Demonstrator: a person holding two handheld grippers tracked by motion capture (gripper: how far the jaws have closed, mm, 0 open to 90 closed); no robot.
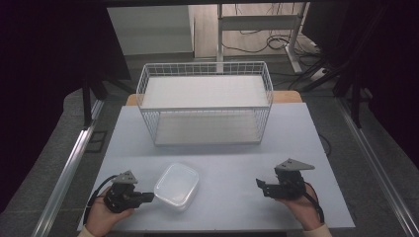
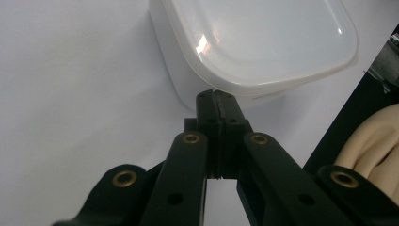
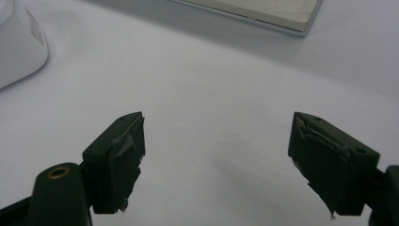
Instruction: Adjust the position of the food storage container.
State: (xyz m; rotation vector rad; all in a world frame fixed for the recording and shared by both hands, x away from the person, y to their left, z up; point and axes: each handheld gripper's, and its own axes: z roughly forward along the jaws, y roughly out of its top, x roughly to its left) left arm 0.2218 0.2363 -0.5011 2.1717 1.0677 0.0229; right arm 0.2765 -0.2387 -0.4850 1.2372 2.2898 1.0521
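A translucent white lidded container (image 1: 176,186) lies on the white table (image 1: 227,148) near its front edge. My left gripper (image 1: 148,198) is at the container's left side, held in a hand. In the left gripper view its jaws are pressed together, and the left gripper's (image 2: 217,95) tips touch the container (image 2: 254,42) just under the lid's rim; nothing shows between them. My right gripper (image 1: 263,186) is held to the right of the container, well apart from it. The right gripper (image 3: 216,155) stands open over bare table, with the container (image 3: 16,44) at the far left.
A white wire basket (image 1: 205,102) with two shelves stands at the back middle of the table. The table's edges drop to dark floor on both sides, with metal rails (image 1: 69,168) alongside. Desk legs and cables lie beyond the basket.
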